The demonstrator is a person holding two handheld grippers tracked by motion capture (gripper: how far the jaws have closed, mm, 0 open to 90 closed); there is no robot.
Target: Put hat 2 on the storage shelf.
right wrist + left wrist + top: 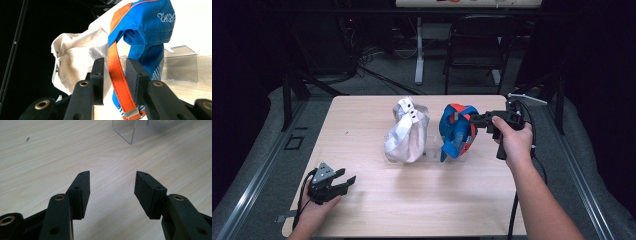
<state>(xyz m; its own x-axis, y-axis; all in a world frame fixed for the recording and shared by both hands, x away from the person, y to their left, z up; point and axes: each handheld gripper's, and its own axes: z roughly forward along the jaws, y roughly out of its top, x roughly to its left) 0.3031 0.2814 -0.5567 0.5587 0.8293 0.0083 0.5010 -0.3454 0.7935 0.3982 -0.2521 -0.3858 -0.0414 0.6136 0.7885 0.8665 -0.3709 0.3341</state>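
The right claw [473, 119] sits at the blue-and-orange cap [457, 131], reaching in from the cap's right side in the high view, with the hand [513, 141] wrapped around its grip. In the right gripper view the cap's orange strap [117, 77] runs straight down between the 2 black jaws; the jaws stand narrow around it, with a sliver of light on either side, so the pads are not pressing on the strap. The strap's metal end clip [131, 113] hangs low near the base of the jaws. The cap itself is perched upright on a clear plastic stand [180, 65], whose panel shows just beyond the claw and to its right. Past the claw's other jaw sits the white cap [75, 62], just beside the blue one, both on the pale wooden counter [362, 125]. Over to the left claw [341, 182]: it rests low at the near edge of the counter, well apart from both caps, its jaws spread wide with nothing between them. In the left gripper view there is bare wood grain between its pads [146, 192], and a corner of the clear stand [132, 132] lies ahead of it and off to its right.
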